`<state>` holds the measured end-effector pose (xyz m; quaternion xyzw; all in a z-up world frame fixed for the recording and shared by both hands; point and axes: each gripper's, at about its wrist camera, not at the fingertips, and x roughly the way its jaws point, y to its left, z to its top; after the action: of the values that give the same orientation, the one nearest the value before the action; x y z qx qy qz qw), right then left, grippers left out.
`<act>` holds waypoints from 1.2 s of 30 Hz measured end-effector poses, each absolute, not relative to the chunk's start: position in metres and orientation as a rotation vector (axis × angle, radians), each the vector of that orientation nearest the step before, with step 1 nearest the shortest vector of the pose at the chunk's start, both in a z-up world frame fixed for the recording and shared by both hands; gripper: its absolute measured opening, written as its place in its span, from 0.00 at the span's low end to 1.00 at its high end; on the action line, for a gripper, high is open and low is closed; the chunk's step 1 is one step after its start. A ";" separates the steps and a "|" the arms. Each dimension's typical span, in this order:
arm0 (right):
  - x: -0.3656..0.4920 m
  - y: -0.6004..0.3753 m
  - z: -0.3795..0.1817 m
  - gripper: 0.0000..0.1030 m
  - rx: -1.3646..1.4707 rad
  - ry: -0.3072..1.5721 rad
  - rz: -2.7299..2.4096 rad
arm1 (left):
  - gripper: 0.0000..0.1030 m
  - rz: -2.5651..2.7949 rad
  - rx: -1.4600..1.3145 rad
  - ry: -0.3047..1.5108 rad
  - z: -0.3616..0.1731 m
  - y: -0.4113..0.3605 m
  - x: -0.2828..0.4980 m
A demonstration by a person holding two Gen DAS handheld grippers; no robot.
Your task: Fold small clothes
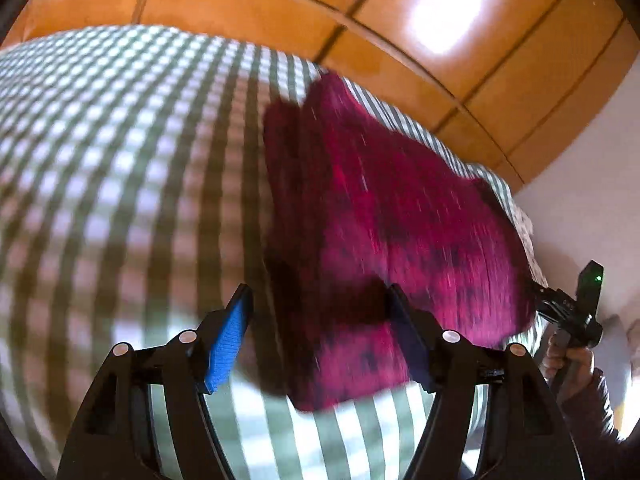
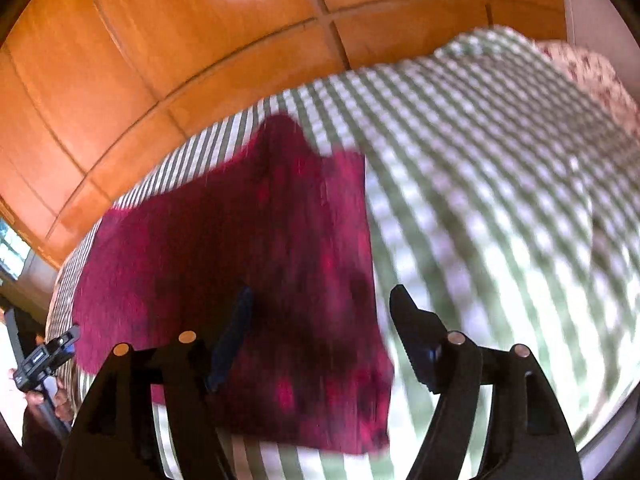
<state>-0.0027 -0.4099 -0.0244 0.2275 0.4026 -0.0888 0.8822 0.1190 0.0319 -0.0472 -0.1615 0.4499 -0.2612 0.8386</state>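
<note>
Magenta garment (image 1: 384, 216) flat on checked bedspread (image 1: 120, 152), under both released hand-held grippers (image 1: 320, 320) (image 2: 320, 320).

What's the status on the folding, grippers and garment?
Left gripper open, right gripper open, nothing pinched. Magenta garment lies on the checked bedcover. Nothing in the way.

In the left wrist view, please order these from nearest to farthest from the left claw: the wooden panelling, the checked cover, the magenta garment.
1. magenta garment: its near corner lies between the open fingers of the left claw.
2. checked cover: under the garment, stretching away to the left.
3. wooden panelling: across the top, behind the cover.
</note>
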 end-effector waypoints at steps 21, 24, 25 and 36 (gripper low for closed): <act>-0.119 -0.361 -0.011 0.14 0.431 0.840 -0.068 | 0.16 -0.606 -0.301 0.981 -0.015 0.056 0.040; -0.105 -0.366 0.000 0.33 0.406 0.799 -0.120 | 0.52 -0.557 -0.314 0.944 -0.004 0.060 0.052; -0.099 -0.367 0.004 0.41 0.398 0.781 -0.130 | 0.57 -0.551 -0.346 0.924 0.001 0.063 0.060; -0.009 -0.383 -0.008 0.23 0.338 0.788 -0.213 | 0.43 -0.487 -0.369 0.964 0.004 0.029 0.148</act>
<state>-0.0092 -0.3828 -0.0080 0.1636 0.3812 -0.1029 0.9041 0.1479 0.0294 0.0039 -0.1746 0.4564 -0.2304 0.8415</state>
